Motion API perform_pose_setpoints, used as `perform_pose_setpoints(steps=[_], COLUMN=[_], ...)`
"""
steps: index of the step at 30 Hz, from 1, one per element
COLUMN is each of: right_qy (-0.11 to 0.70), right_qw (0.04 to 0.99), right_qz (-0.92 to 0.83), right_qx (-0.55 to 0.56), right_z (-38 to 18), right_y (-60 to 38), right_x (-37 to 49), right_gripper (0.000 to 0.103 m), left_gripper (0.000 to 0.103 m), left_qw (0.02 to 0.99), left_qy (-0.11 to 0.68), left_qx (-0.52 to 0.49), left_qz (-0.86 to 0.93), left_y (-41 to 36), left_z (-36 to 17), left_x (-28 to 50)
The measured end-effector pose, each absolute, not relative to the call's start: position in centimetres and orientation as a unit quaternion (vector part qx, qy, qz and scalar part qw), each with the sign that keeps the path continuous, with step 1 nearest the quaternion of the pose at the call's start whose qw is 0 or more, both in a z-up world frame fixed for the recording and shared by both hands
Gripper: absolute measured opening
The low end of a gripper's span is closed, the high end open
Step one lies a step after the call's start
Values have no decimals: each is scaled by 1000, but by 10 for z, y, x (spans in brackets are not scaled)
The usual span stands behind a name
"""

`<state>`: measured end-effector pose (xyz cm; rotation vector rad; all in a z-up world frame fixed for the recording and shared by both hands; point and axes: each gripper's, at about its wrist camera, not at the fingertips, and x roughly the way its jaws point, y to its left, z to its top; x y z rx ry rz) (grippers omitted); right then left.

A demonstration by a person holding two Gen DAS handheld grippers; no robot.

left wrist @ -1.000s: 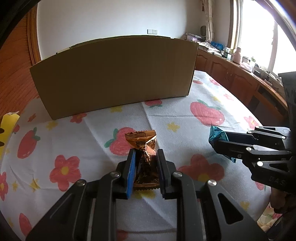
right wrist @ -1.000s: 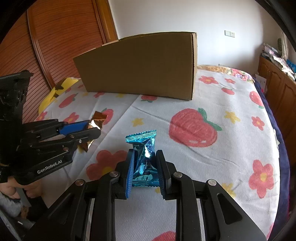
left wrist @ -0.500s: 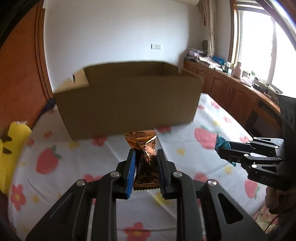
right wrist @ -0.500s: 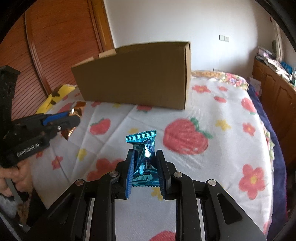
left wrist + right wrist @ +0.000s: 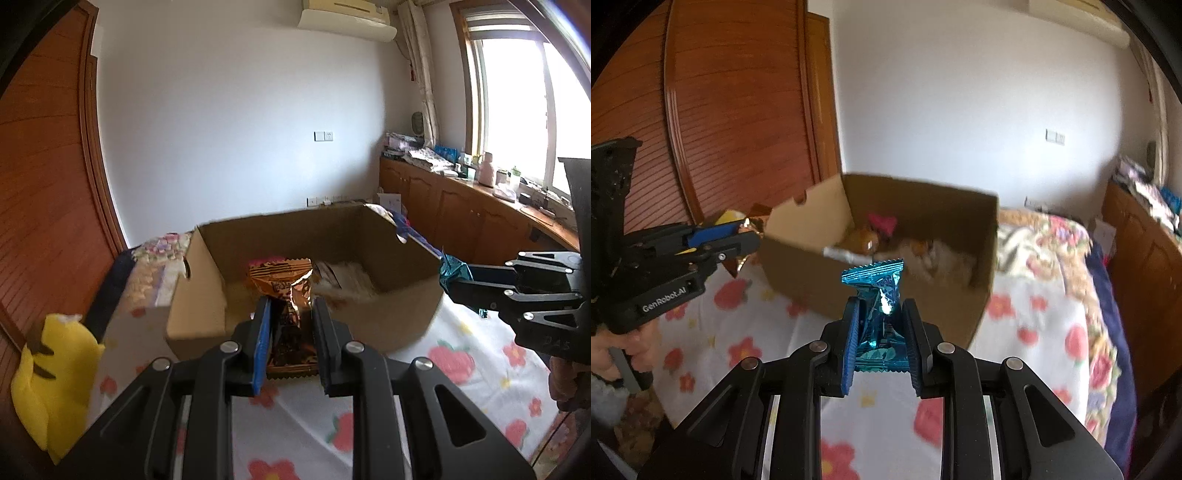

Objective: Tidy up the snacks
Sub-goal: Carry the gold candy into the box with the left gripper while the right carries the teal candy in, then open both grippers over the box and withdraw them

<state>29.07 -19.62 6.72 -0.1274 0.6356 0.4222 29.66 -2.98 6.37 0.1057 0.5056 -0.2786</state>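
My left gripper (image 5: 290,314) is shut on an orange-brown snack packet (image 5: 284,288), held upright above the bed. My right gripper (image 5: 881,317) is shut on a shiny blue snack packet (image 5: 877,291). An open cardboard box (image 5: 391,321) stands just beyond both grippers, and its inside now shows. Several wrapped snacks (image 5: 868,238) lie on its floor. In the left wrist view the right gripper (image 5: 448,278) hangs beside the box's right corner with the blue packet (image 5: 452,271) at its tip. In the right wrist view the left gripper (image 5: 750,236) sits by the box's left corner.
The bed is covered by a white sheet with strawberries and flowers (image 5: 454,362). A yellow plush toy (image 5: 51,376) lies at the left edge. A wooden wardrobe (image 5: 738,103) stands behind, and wooden cabinets (image 5: 461,218) with clutter run under the window. A hand (image 5: 617,350) holds the left gripper's handle.
Both grippers have risen with their packets, and both views now look down over the box's near wall into its inside. The box appears closer in both views.
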Motion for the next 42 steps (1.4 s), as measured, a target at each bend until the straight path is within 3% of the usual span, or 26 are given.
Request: perform_pose_setpoints(steps=[16,38,42], right_qy=[300,335,338], right_qw=[927,919,919], right_qz=[211,198,194], right_qx=[-75,-66,-64], right_z=[73,37,36], right_y=[-167,-164,-165], right_x=[379,410,411], right_gripper=[21,22,25], left_gripper=[20,21,38], left_qw=[955,950,951], left_qy=[263,282,281], left_qx=[55,68,66], left_qz=[-128,-115,-111], left_y=[-20,-30,-28], left_z=[48,30,31], left_x=[383,394,394])
